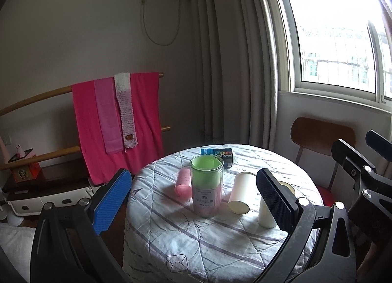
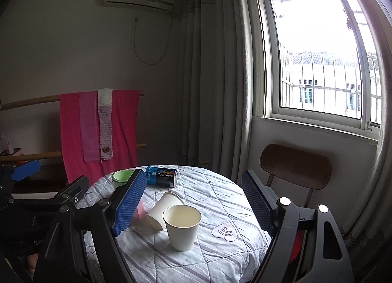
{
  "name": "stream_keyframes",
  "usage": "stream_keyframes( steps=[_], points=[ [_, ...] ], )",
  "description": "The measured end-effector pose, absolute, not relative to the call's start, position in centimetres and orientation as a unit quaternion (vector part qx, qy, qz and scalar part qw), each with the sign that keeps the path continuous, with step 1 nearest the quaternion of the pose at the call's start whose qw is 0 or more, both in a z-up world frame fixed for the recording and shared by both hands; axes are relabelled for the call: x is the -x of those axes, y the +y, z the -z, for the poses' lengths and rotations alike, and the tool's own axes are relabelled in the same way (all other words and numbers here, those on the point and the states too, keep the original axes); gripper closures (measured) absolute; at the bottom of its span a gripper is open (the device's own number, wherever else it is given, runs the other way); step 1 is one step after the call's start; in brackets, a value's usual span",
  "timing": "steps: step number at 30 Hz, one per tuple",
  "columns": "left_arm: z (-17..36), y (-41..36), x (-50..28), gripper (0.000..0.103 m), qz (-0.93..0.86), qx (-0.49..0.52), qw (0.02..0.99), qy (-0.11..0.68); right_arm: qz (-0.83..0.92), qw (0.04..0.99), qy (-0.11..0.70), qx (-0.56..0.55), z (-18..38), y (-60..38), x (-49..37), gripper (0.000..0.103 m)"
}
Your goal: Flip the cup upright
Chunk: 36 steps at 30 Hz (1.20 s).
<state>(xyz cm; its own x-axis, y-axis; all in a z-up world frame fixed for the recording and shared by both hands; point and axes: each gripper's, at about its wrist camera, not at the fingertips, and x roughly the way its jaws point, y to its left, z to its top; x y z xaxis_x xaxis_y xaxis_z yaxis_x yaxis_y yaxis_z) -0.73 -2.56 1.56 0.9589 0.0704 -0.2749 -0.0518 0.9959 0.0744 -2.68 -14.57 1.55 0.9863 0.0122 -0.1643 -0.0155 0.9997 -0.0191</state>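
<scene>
White paper makes up both cups on the round table (image 2: pixel 220 253): one cup lying on its side (image 2: pixel 163 208), mouth toward the far edge and base toward the cameras, and an upright cup (image 2: pixel 181 226) just in front of it, nearly touching. In the left view the tipped cup (image 1: pixel 241 192) lies right of a tall clear jar with a green lid (image 1: pixel 207 186).

Both tools hover above the near edge of the table, pointed forward and slightly down. The left gripper (image 1: pixel 196 207) has its jaws wide apart, holding nothing. The right gripper (image 2: pixel 196 204) is likewise spread wide and empty, the two cups framed between its fingers. A CoolTowel can (image 2: pixel 161 176) lies on its side at the far edge.
</scene>
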Motion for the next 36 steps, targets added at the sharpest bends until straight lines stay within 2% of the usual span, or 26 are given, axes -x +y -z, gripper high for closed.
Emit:
stream_keyframes(
  steps=[18,36],
  points=[
    [-1.4,-3.2,0.7,0.000,-0.040,-0.045,0.990,0.128,-0.004,0.997,0.079,0.015,-1.3,-14.7,2.8,0.020],
    [-0.6,-2.8,-0.5,0.000,-0.029,-0.039,0.986,0.156,-0.003,0.995,0.098,0.016,-1.0,-14.6,2.1,0.020]
  ],
)
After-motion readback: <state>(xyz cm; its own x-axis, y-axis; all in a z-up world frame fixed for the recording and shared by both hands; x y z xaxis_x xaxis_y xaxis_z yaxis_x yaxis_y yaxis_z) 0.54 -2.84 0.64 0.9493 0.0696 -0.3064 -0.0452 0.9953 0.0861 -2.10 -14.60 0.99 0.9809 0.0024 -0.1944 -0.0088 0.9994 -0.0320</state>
